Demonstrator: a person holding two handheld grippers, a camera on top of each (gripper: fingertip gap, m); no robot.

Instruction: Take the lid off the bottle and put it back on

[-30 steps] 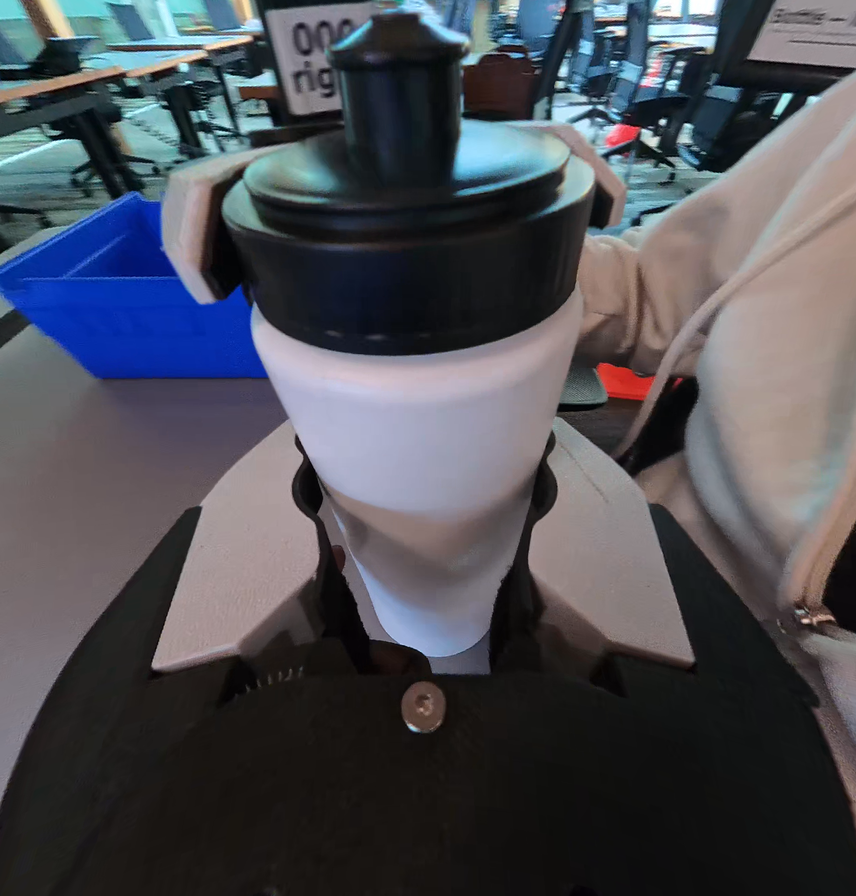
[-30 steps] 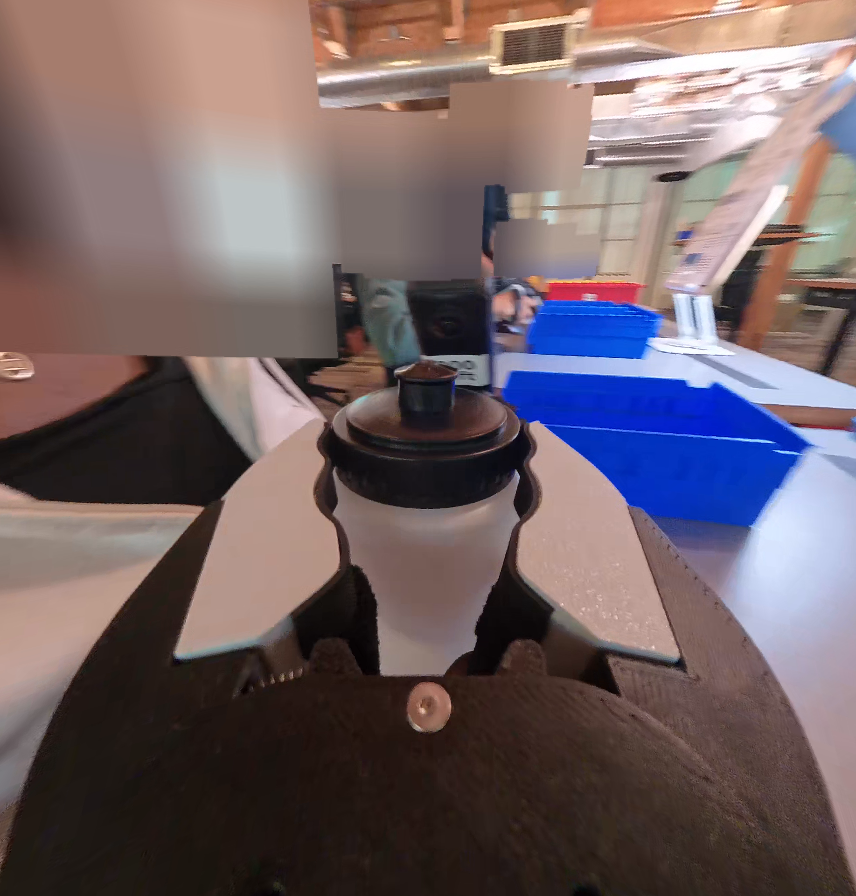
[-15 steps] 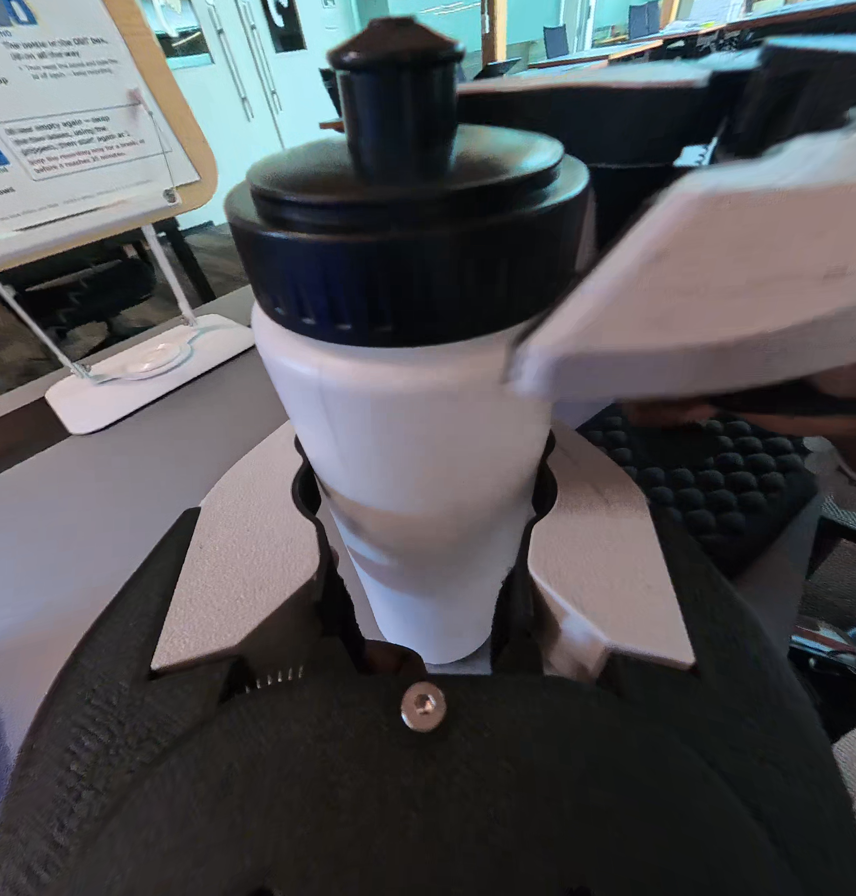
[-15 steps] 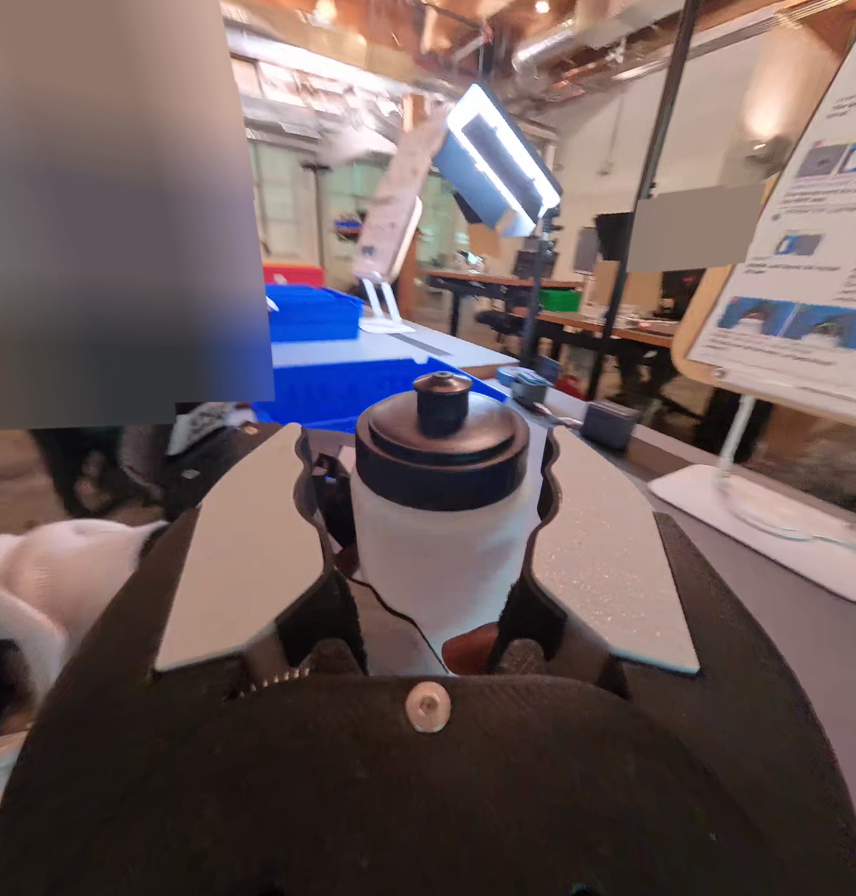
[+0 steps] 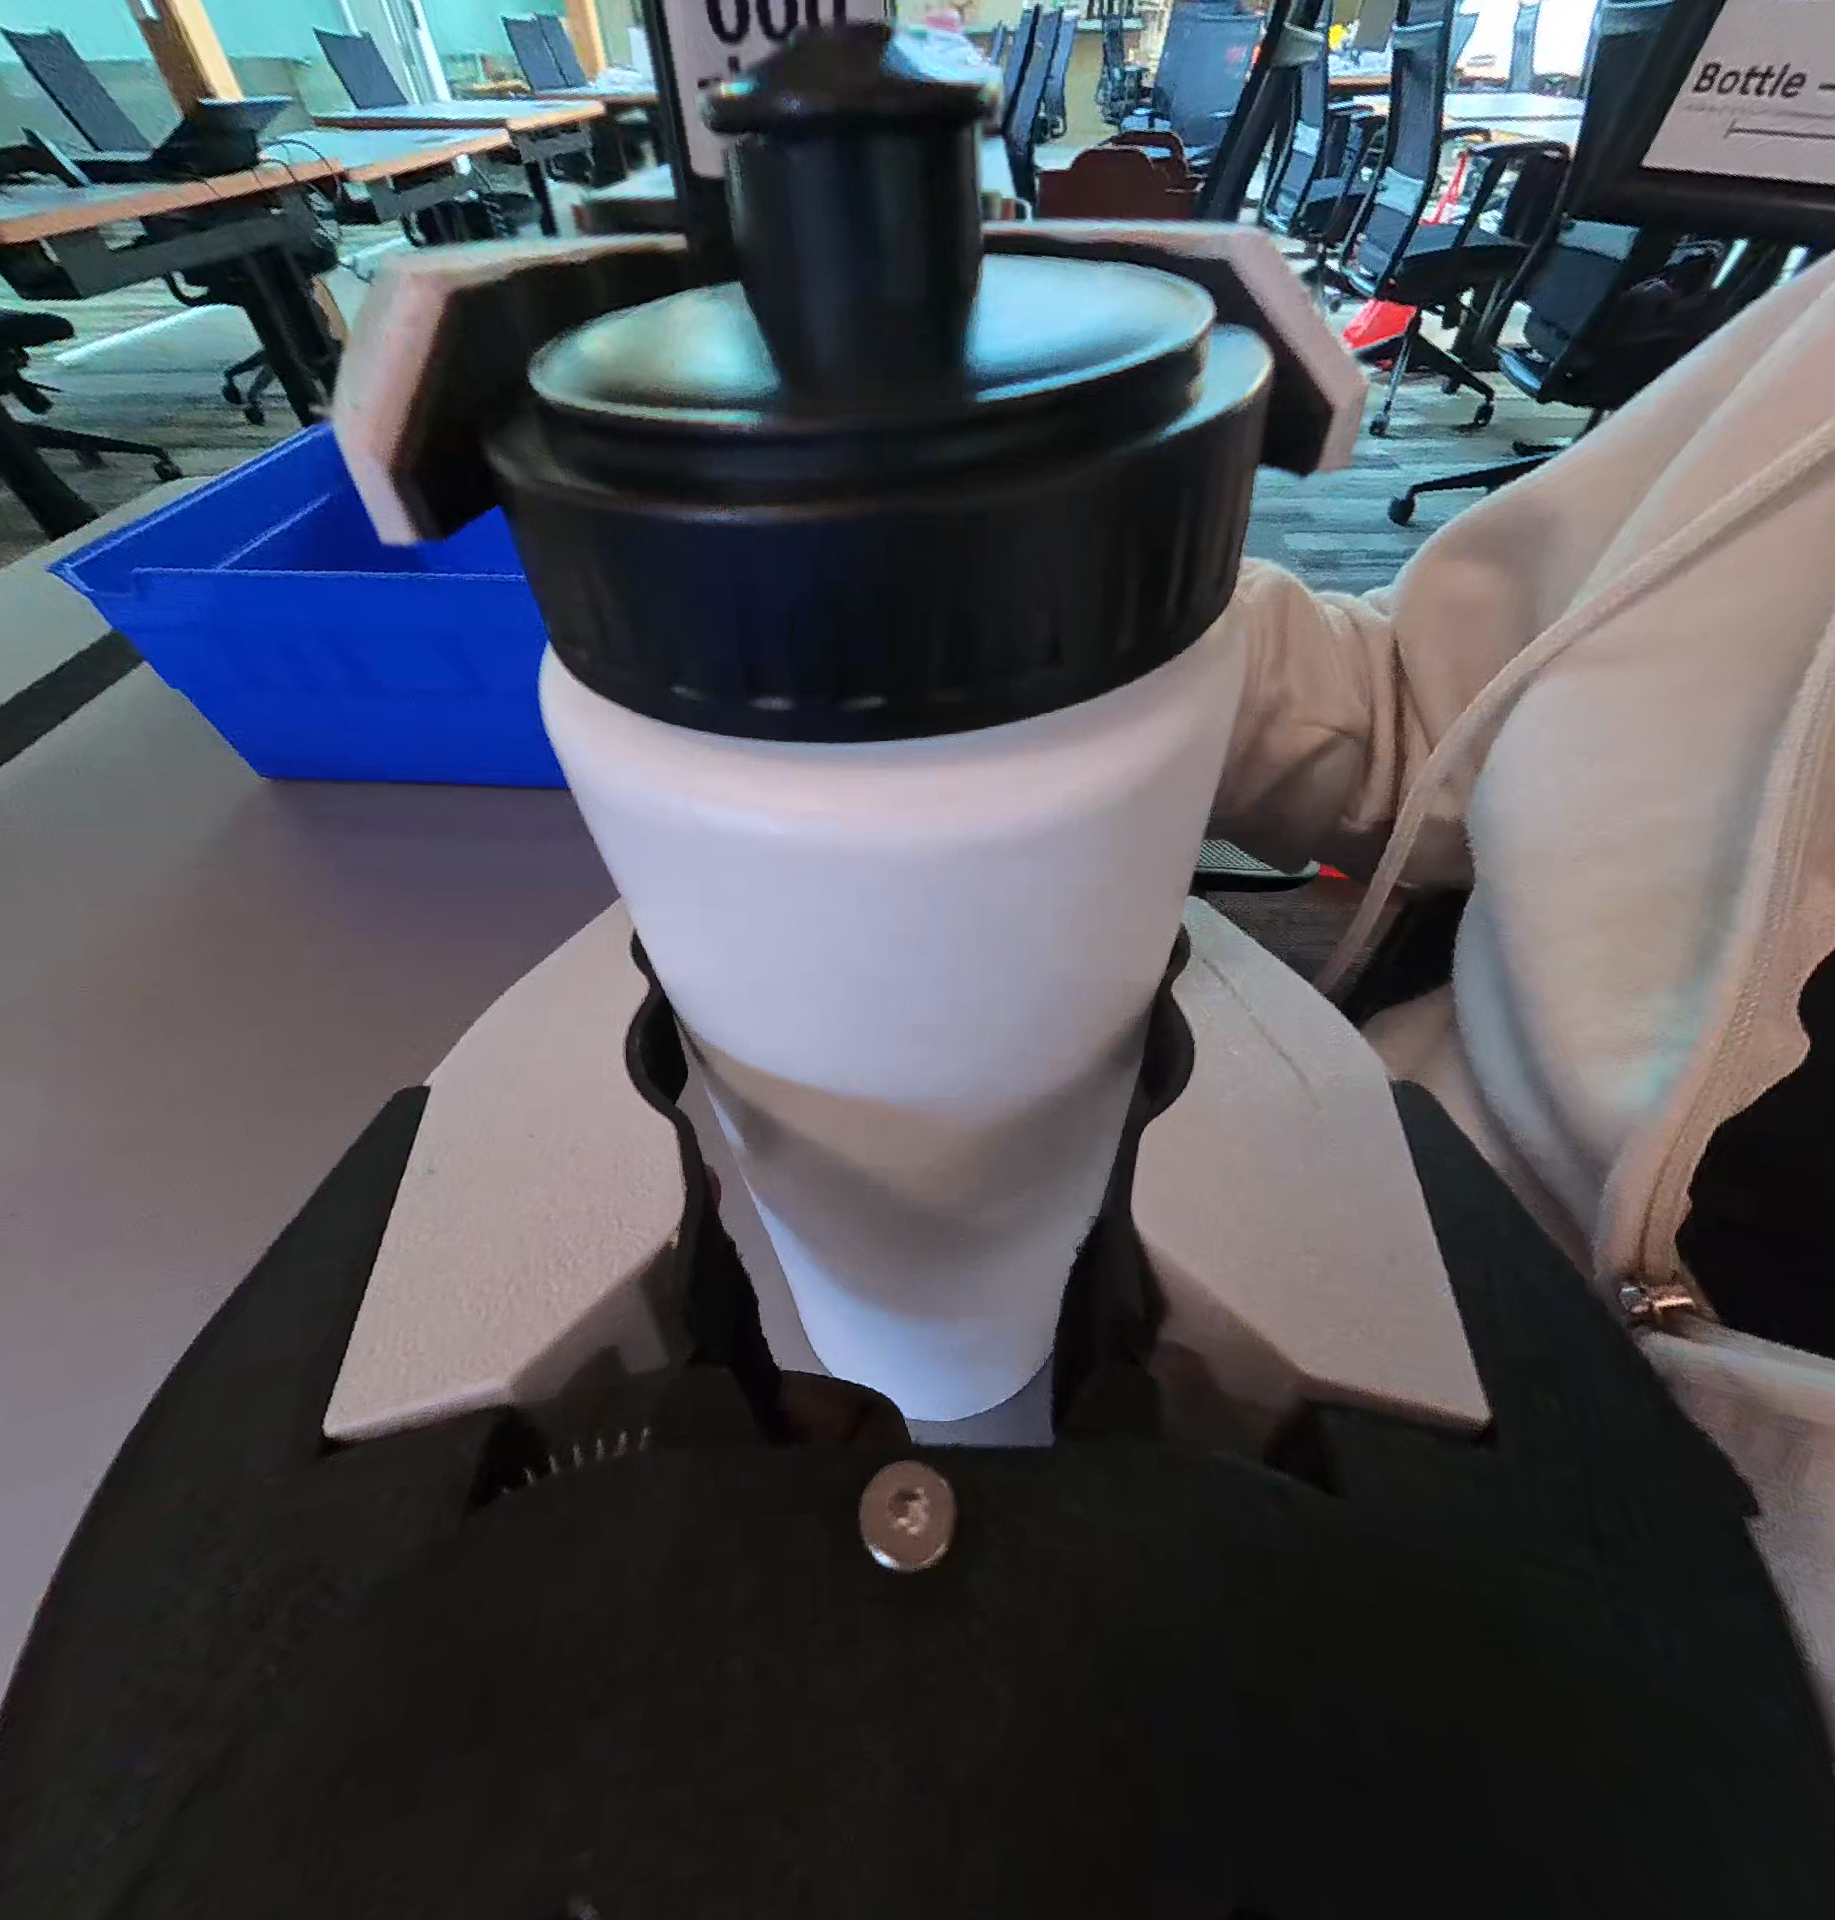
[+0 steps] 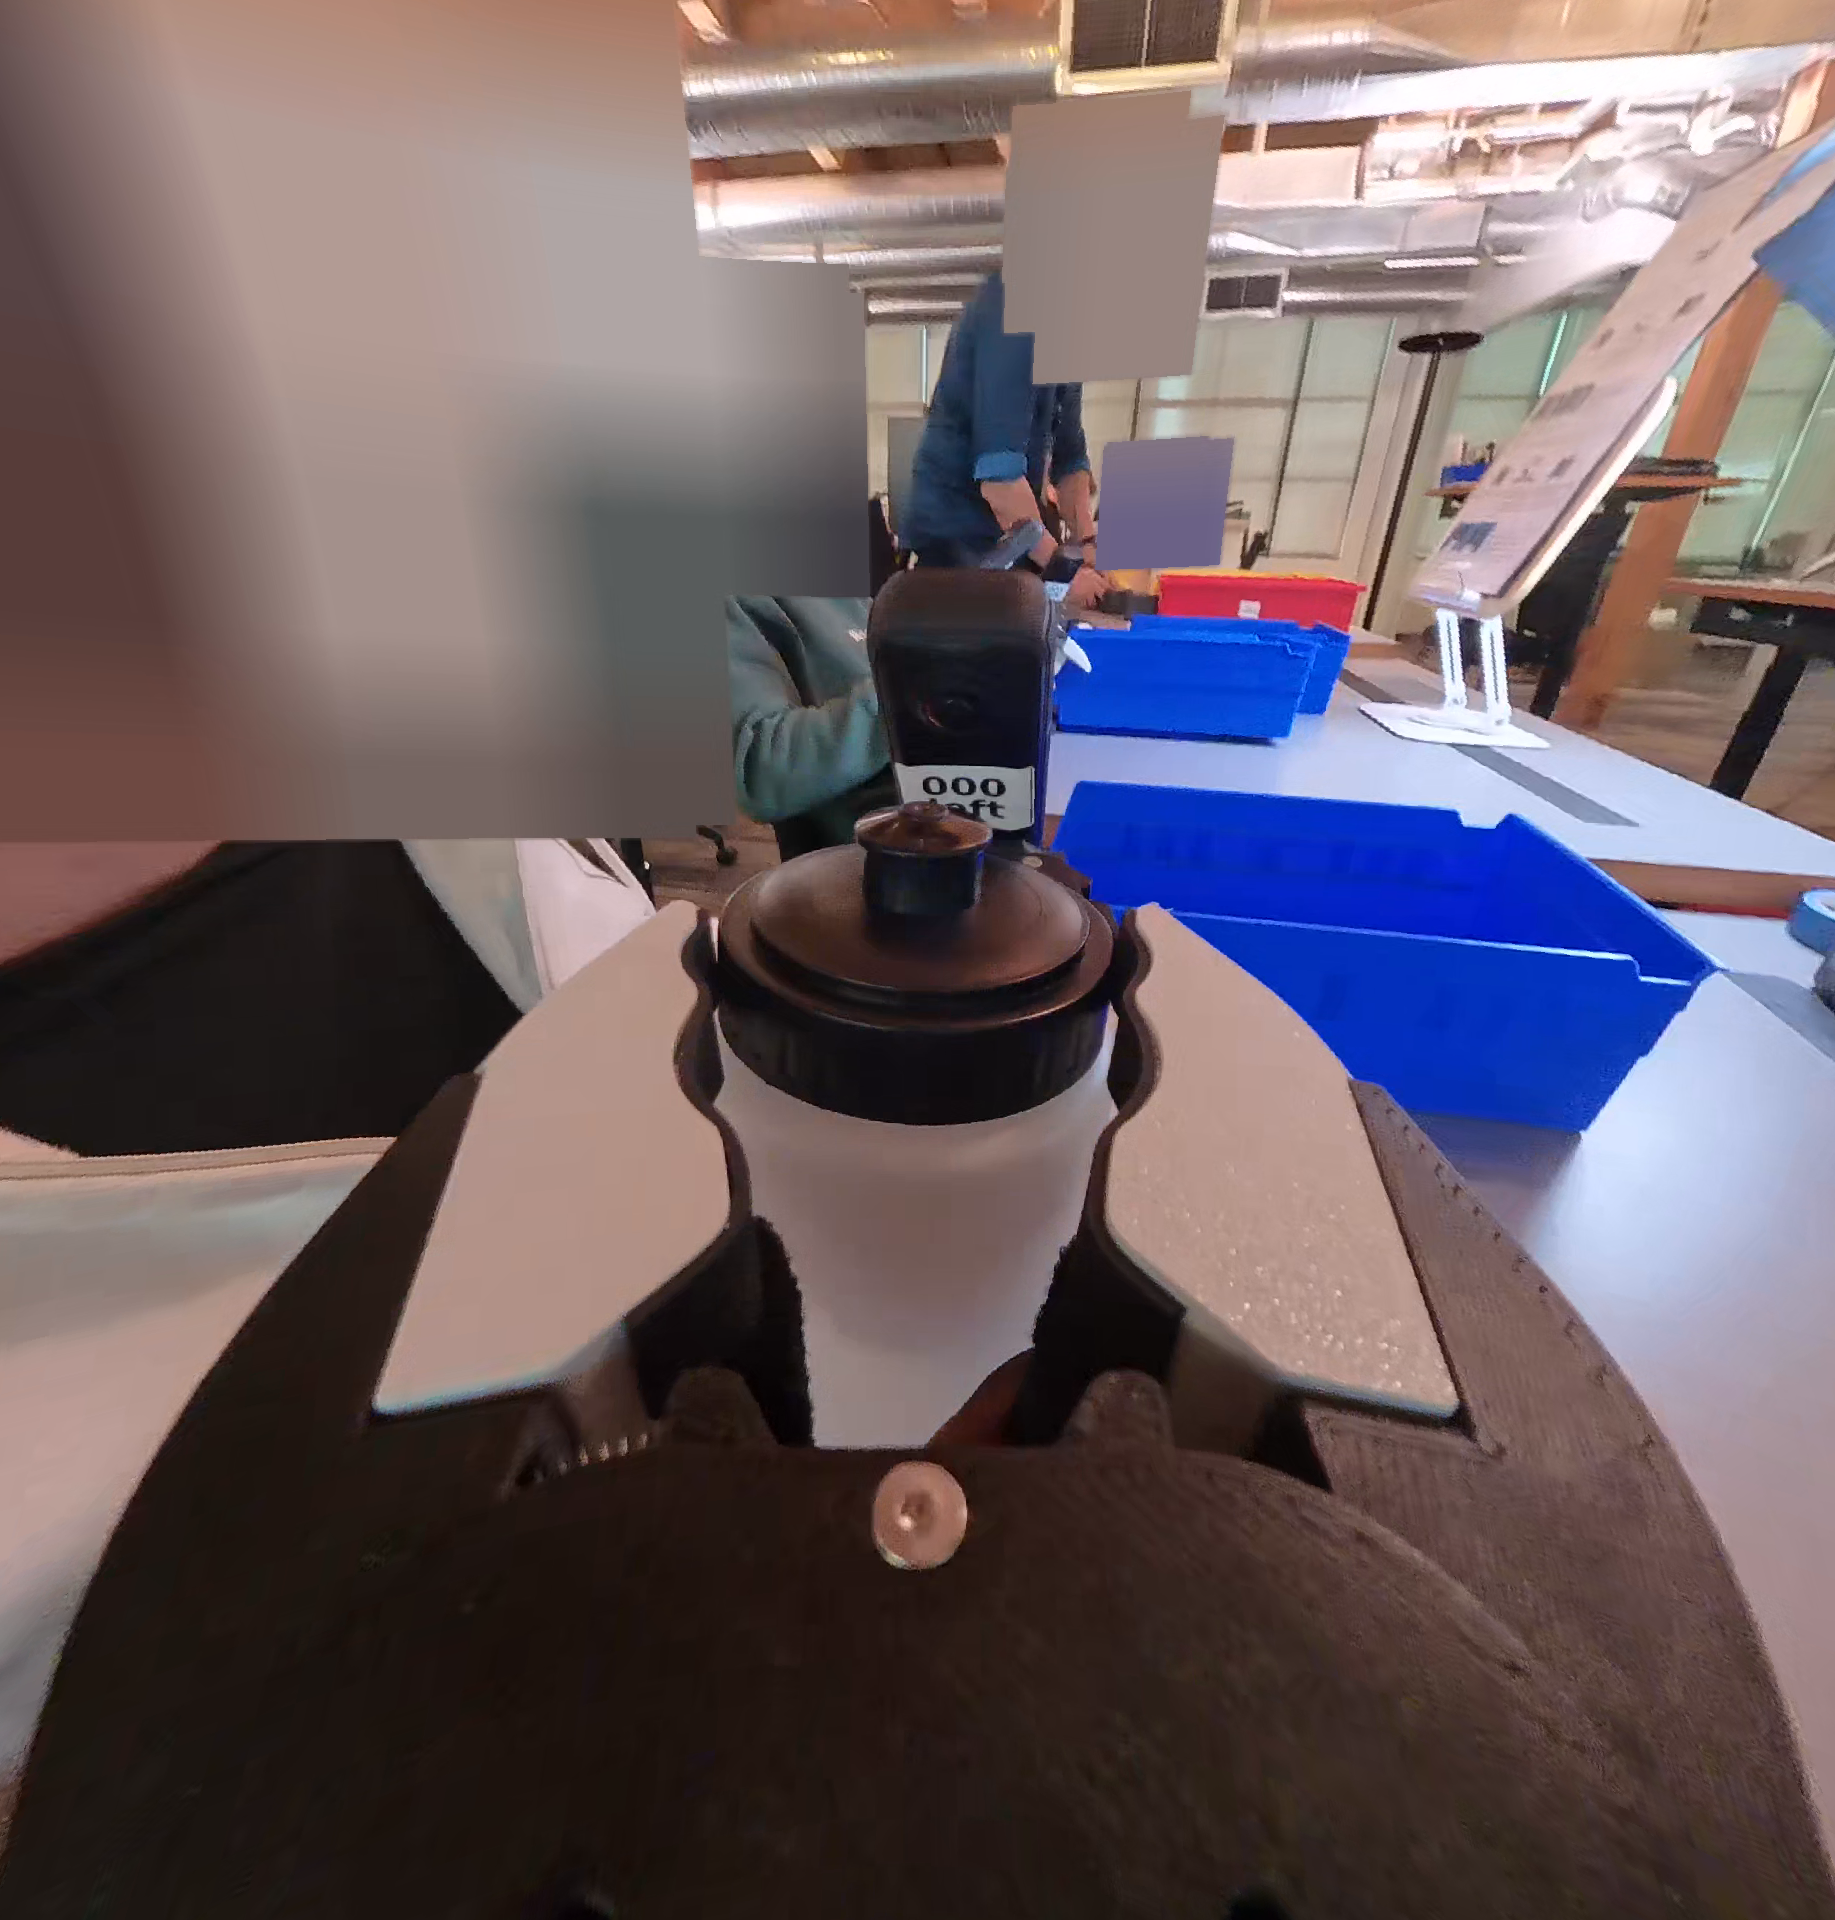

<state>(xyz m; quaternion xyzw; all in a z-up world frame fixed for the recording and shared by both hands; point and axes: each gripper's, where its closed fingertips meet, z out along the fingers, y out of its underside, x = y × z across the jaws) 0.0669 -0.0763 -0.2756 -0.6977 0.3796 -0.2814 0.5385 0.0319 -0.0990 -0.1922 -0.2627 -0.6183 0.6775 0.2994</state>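
Left gripper (image 5: 908,1060) clamps the white plastic bottle's (image 5: 892,914) body above the grey table (image 5: 217,987); right gripper (image 6: 915,1013) grips its black ribbed screw lid (image 6: 908,997), seated on top.

Sticker behind the lid: You had a white sticker (image 5: 778,62) with big black marks right behind the black lid (image 5: 871,499) of the bottle (image 5: 892,883). The spout hid its lower part.
Corner sign: A white sign (image 5: 1765,94) with black writing stood at the top right of your left wrist view. The edge cut it off.
Camera sticker: In your right wrist view, a camera sticker (image 6: 961,798), white with black print, sat on a black camera (image 6: 960,675). The spout covered its bottom row.
Poster board: A tilted poster board (image 6: 1578,436) far to the right held small pictures and print, too small to read.
Bin tag: A little white tag (image 6: 1248,609) sat on the red bin (image 6: 1204,601), too tiny to read.
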